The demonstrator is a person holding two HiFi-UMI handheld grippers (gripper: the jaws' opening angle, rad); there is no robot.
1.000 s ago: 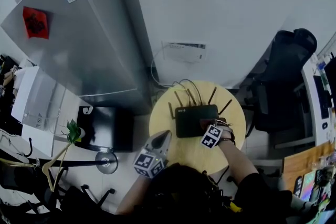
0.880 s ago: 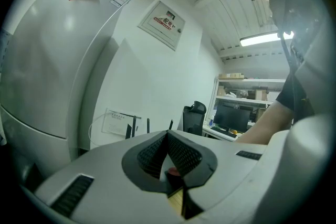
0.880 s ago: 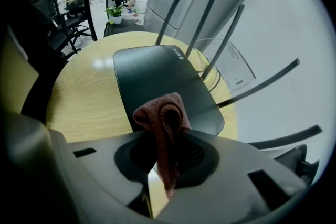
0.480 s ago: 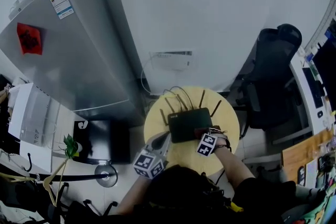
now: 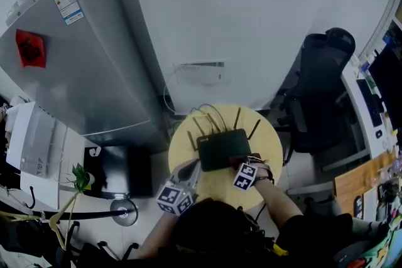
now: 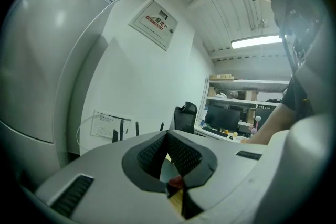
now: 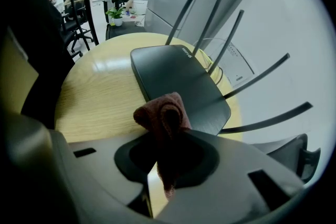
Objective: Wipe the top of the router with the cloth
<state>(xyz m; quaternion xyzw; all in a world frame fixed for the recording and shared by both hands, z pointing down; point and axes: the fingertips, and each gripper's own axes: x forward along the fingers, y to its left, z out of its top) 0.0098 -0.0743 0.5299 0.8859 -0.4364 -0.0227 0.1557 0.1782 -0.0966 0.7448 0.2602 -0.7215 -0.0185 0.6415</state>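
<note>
Reddish cloth (image 7: 161,113) pinched in right tongs (image 7: 167,152) (over router (image 7: 178,78)).

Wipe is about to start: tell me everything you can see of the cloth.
The cloth is small, reddish-brown, soft and fuzzy. It is bunched into a folded wad, pinched between the jaws of the right gripper, with one end poking forward and the other hanging behind the jaws. It sits over the near edge of the black router; contact there is unclear.

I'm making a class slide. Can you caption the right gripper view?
Right tongs hold a reddish cloth at the black router's edge on a wooden table.
</note>
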